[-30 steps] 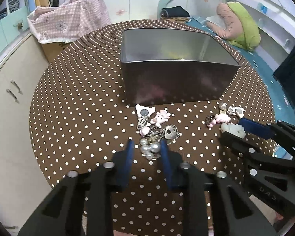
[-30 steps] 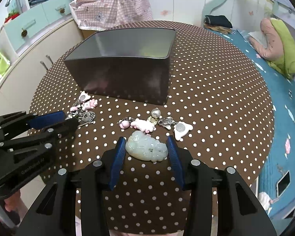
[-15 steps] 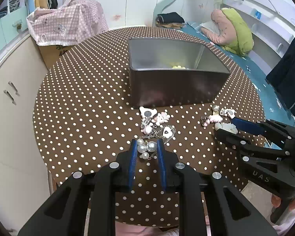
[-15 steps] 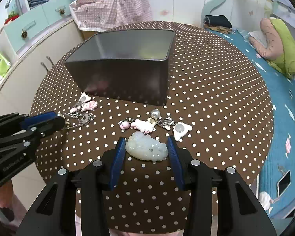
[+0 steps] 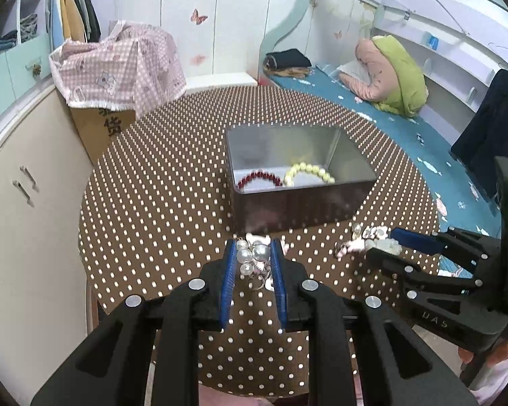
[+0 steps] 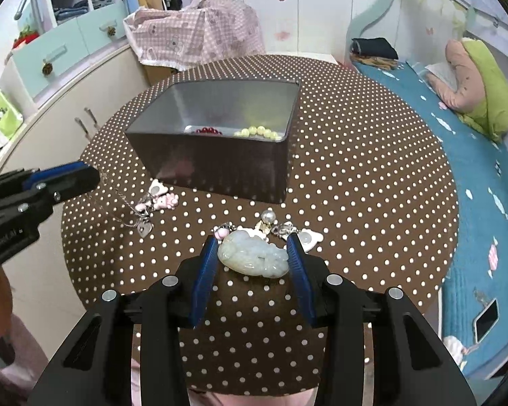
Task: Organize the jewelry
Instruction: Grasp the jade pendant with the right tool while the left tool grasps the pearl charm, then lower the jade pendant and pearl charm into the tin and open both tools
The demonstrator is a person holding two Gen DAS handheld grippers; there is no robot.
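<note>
Now the left gripper (image 5: pixel 253 270) has its jaws pinched on a cluster of pearls (image 5: pixel 252 257), and in the right wrist view a thin chain (image 6: pixel 125 204) runs from its tips down to a heart charm (image 6: pixel 145 228) that hangs at or just above the table (image 6: pixel 355 169); whether the charm touches the cloth cannot be told. Beside that chain, small pink and white charms (image 6: pixel 159 198) lie on the brown polka-dot cloth, close to the front wall of the metal box (image 6: pixel 220 165).

The right gripper (image 6: pixel 254 260) has its jaws pressed against both ends of a pale green jade pendant (image 6: pixel 252 258). Whether the pendant is lifted or rests on the table is unclear. Just beyond it lies a row of little trinkets (image 6: pixel 271 225), among them a pearl and a white charm.

Inside the open box (image 5: pixel 298 155), a red bead bracelet (image 5: pixel 259 177) and a yellow bead bracelet (image 5: pixel 308 171) lie side by side on the bottom.
</note>
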